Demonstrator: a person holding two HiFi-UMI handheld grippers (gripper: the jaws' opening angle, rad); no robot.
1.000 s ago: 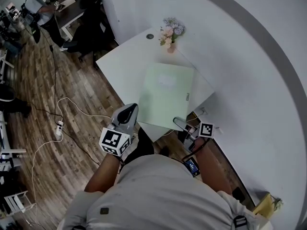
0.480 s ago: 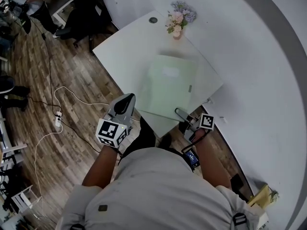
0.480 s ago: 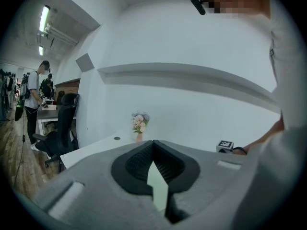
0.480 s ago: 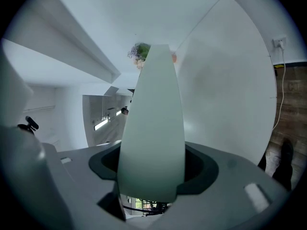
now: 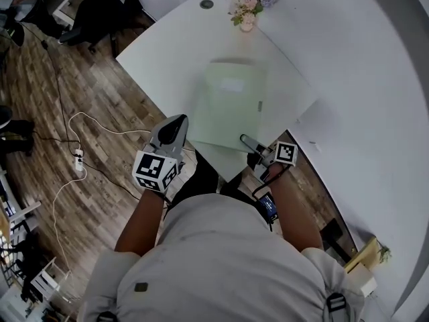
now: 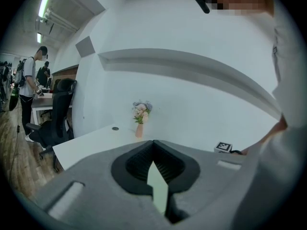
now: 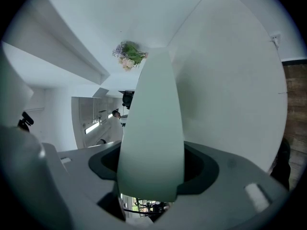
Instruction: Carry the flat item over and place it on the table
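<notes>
Head view: your left gripper [image 5: 178,125] and right gripper [image 5: 247,141] have jaws closed on the near edge of the flat item [image 5: 228,102], over the counter [image 5: 164,52]. It looks light and bendy; hold both corners.

Bright, even indoor light, ceiling strip [image 6: 45,1] glaring at upper left; faint shadow on white table [image 5: 161,52] beside flat item [image 5: 228,106]; heavy fisheye bending, black corners in gripper views; close foreground soft
</notes>
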